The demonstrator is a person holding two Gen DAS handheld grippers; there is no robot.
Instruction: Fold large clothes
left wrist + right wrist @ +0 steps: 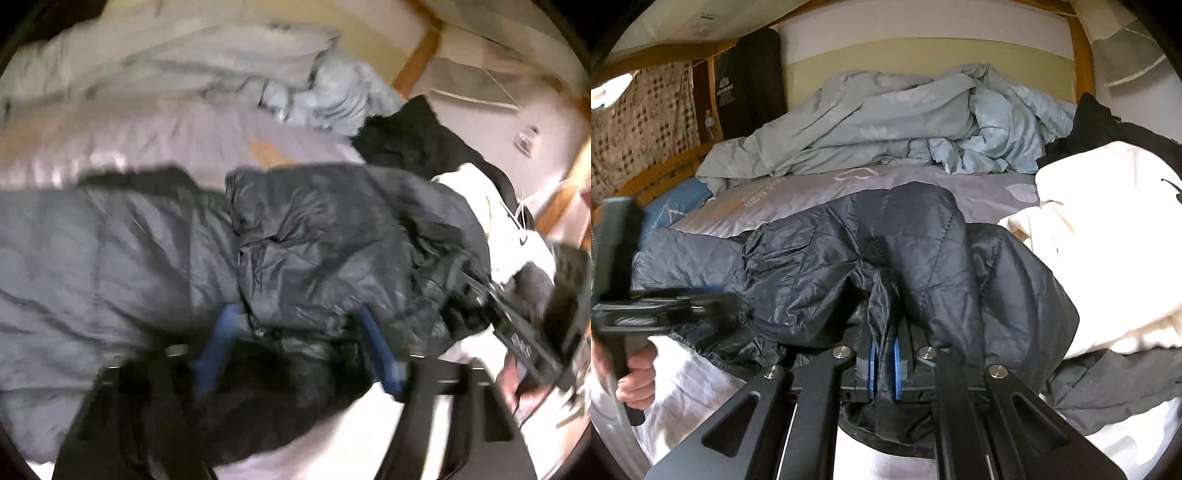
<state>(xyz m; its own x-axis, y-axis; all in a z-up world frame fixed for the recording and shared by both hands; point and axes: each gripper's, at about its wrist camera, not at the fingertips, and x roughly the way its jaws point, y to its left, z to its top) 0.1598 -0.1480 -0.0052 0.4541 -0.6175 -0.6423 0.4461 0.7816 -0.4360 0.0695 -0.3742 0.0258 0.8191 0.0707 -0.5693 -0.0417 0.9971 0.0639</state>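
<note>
Here, right tongs clamped on black jacket, left tongs apart w/ jacket between.

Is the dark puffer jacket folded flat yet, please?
Not yet: the jacket lies bunched and creased on the bed, one edge pinched in the right gripper.

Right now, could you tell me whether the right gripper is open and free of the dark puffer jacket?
No, the right gripper is shut on a fold of the dark puffer jacket, pinched between its blue pads.
</note>
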